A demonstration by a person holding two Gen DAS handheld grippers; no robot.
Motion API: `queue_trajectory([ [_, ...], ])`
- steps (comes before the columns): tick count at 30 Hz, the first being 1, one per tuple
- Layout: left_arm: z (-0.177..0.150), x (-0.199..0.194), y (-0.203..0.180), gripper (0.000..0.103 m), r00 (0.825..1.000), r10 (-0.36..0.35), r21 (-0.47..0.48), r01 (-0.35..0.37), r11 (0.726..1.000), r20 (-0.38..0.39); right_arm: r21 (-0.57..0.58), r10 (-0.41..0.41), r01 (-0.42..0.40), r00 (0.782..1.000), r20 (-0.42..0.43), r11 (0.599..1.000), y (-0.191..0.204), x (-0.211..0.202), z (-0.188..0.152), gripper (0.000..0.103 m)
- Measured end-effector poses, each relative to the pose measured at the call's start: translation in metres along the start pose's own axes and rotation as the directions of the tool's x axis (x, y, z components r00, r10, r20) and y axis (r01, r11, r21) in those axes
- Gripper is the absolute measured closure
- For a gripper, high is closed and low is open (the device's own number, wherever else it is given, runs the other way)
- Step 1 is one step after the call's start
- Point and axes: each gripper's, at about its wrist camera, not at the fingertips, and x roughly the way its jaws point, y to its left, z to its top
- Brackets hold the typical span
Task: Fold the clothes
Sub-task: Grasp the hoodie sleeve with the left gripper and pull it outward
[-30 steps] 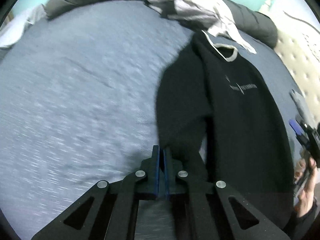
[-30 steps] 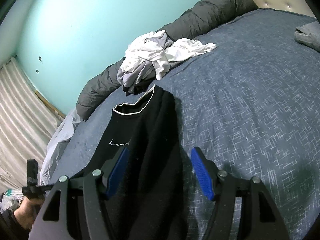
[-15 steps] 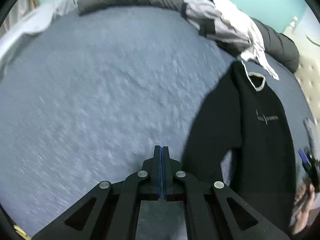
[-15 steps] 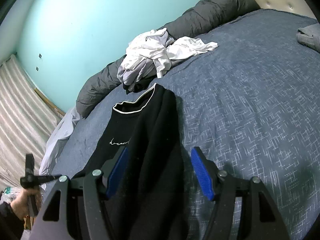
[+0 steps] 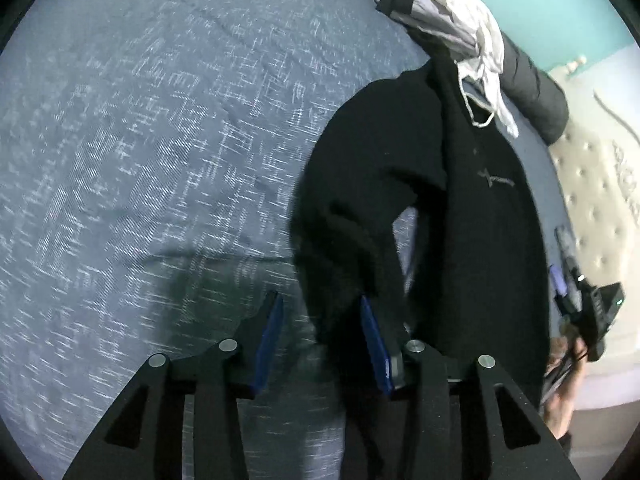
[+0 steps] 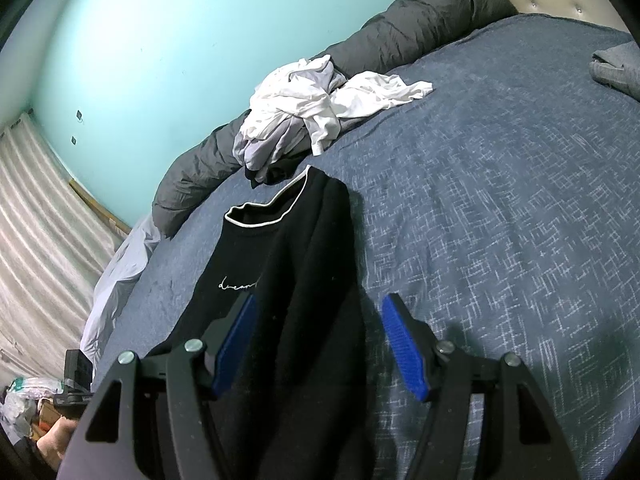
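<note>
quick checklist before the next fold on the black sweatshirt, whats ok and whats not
1. Left hand-held gripper open: ok, jaws apart.
2. Right hand-held gripper open: ok, jaws apart, nothing pinched.
3. Black sweatshirt flat on the bed: not ok, its left sleeve lies bunched, with bed showing in a gap.
4. Sleeve cuff inside the left jaws: cannot tell, dark fabric blurs there.
5. Collar free of the white clothes pile: cannot tell, they look close.

Left wrist view: looks from low over the blue bedspread (image 5: 160,160) along its own fingers, toward the teal wall.
Right wrist view: looks from near the bed's edge, facing the far teal wall (image 6: 180,40).
Shared: black sweater (image 5: 480,208) (image 6: 288,272), white clothes pile (image 5: 452,12) (image 6: 316,108).
</note>
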Motion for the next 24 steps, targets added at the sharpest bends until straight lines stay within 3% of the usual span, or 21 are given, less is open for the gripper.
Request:
queue_trajectory([
  [5,-0.011,0.008,-0.013,0.059,0.999,-0.033,0.023,0.033,0.999,-0.029,0.015,0.004,-0.004,1.0,-0.001,1.0,-0.002,0.0,0.0,0.037],
  [10,-0.019,0.021,-0.022,0.06,0.998,0.007,0.074,-0.003,0.997,-0.054,0.011,0.003,-0.003,1.0,-0.002,1.0,-0.001,0.0,-0.001,0.037],
  [12,-0.021,0.023,-0.027,0.088,0.998,0.028,0.101,-0.023,0.995,-0.054,0.011,0.001,-0.001,1.0,-0.002,1.0,-0.001,0.0,-0.001,0.037],
  [19,-0.016,-0.023,-0.039,0.093,0.995,0.081,0.166,-0.089,0.982,0.059,0.014,0.005,-0.005,1.0,-0.001,1.0,-0.001,-0.002,-0.002,0.037],
  [24,0.008,-0.078,-0.02,0.093,0.974,0.155,0.138,-0.179,0.974,0.167,0.019,-0.001,0.001,1.0,-0.001,1.0,-0.002,-0.001,-0.003,0.037],
])
